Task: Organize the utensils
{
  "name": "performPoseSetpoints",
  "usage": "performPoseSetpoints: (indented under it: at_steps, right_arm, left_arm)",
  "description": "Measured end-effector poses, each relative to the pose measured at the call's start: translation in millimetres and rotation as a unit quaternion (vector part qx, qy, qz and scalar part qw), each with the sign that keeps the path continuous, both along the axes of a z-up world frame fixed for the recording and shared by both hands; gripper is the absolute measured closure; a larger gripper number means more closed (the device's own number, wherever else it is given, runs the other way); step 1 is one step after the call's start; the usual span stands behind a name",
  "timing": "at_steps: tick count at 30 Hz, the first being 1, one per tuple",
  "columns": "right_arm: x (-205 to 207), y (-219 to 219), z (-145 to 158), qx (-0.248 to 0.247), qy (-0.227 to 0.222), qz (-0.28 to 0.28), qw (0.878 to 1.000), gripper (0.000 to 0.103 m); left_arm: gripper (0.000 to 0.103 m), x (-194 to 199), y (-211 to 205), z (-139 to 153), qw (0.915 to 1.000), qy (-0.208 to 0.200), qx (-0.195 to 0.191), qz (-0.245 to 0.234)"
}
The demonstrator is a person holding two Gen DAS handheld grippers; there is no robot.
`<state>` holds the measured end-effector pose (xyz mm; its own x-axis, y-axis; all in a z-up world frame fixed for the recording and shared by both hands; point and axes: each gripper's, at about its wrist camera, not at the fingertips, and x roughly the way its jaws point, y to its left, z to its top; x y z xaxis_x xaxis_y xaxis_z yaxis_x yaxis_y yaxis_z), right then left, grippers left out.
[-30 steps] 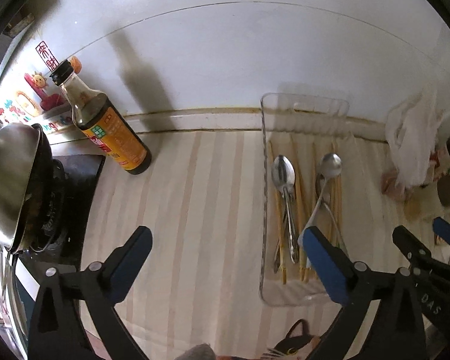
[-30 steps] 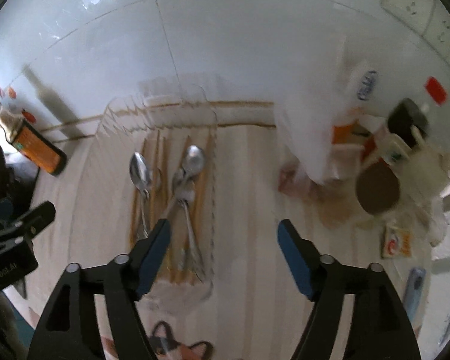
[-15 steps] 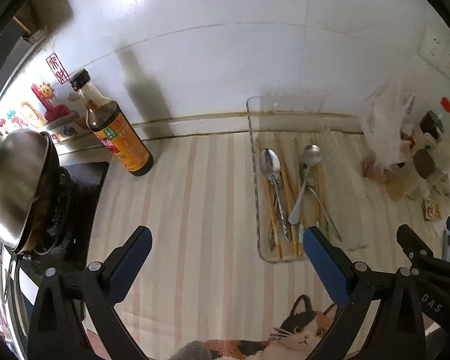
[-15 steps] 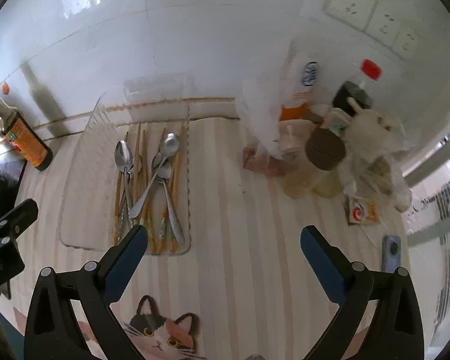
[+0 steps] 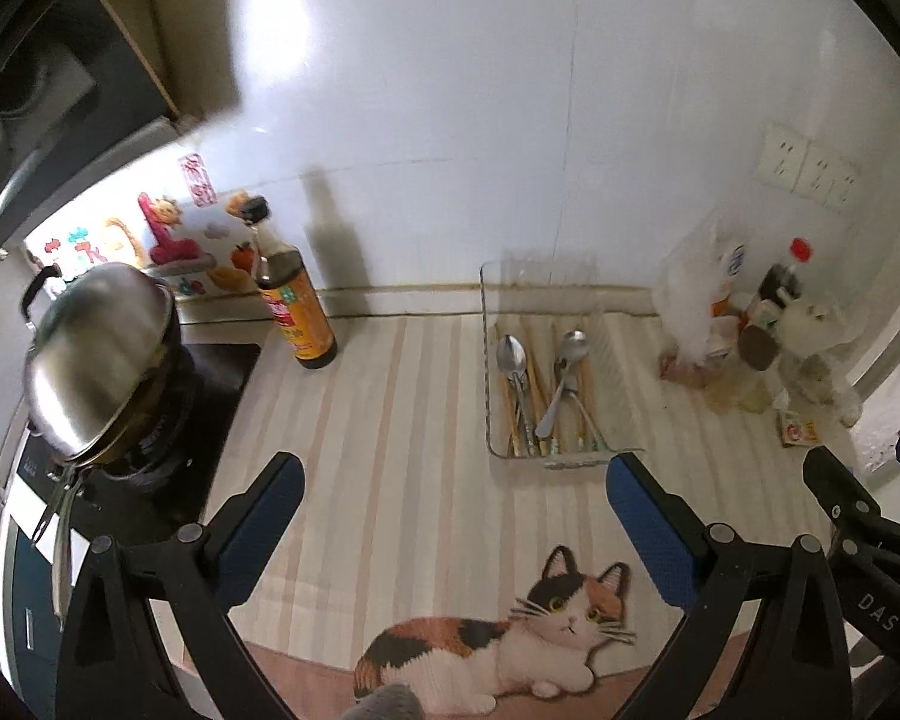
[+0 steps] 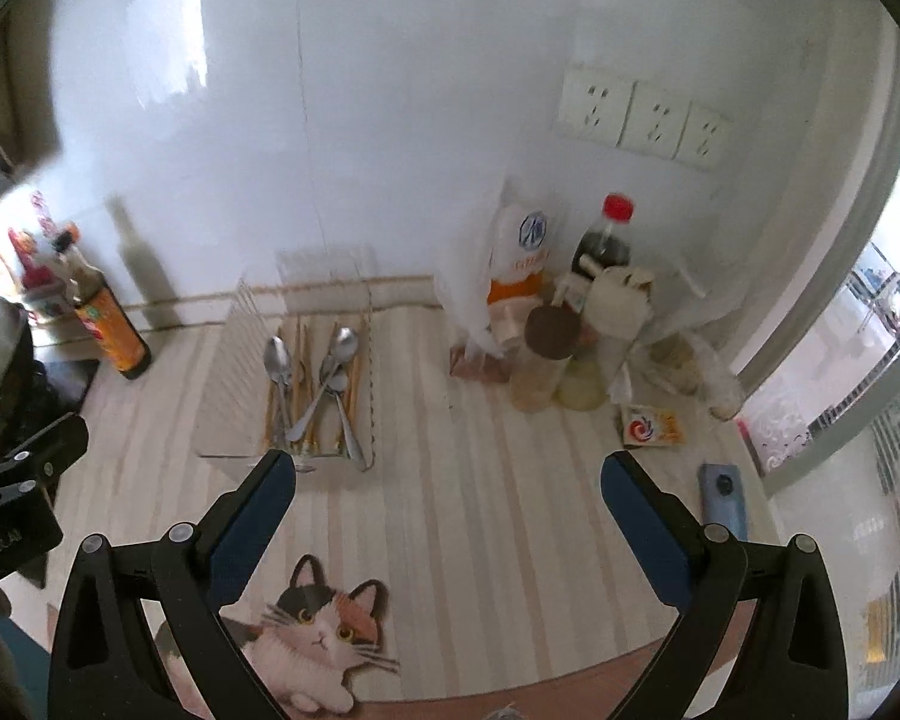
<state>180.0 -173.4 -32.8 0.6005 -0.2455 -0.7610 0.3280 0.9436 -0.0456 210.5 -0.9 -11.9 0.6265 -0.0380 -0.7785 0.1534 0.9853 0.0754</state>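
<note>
Blue rubbery pads line the black plastic fingers of both claws, and I see my left gripper (image 5: 453,513) and my right gripper (image 6: 447,513) spread wide with nothing between the jaws, both released above the counter. Nearest to me on the striped beige mat (image 6: 480,528) is a printed calico cat (image 5: 510,642), flat and matte. Beyond the fingertips lies the clear plastic tray (image 5: 487,414), a long rectangle with thin ribbed walls, one short end against the white glossy wall (image 5: 450,120). Inside it lie the utensils: shiny steel spoons (image 5: 513,360) with oval bowls toward the wall, crossing over slim wooden chopsticks (image 6: 357,378) that run lengthwise. All of them sit in the half of the tray on its right in the right wrist view; the other half looks bare. Left of the tray stands a dark glass sauce bottle (image 5: 297,312) with an orange label, and further left a domed steel lid (image 5: 99,360) tilts on a black stove. Right of the tray clusters a heap of jars, a white plastic bag (image 6: 480,276) and a red-capped bottle (image 6: 606,240).
</note>
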Motion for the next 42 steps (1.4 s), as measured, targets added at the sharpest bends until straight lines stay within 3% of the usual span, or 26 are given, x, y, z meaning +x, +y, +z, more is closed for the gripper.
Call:
performPoseSetpoints:
  at_steps: [9,15,27,42]
  right_arm:
    - [-75.3,13.8,53.8,-0.013,-0.060,0.013,0.998,0.000]
    - [-109.0,21.8,76.0,-0.020,-0.083,0.019,0.996,0.000]
    - [-129.3,33.2,84.9,-0.028,-0.091,0.021,0.995,0.000]
    - [-125.4,38.5,79.2,-0.018,-0.078,0.023,0.997,0.000]
  left_arm:
    - [0.000,-67.1,13.3,47.7,0.9982,-0.060,-0.006,0.010]
    - [0.000,-92.4,17.8,57.3,0.9973,-0.072,-0.009,0.012]
    - [0.000,-112.0,22.0,61.3,0.9967,-0.078,-0.009,0.017]
    - [0.000,-111.1,23.6,54.2,0.9981,-0.059,-0.003,0.017]
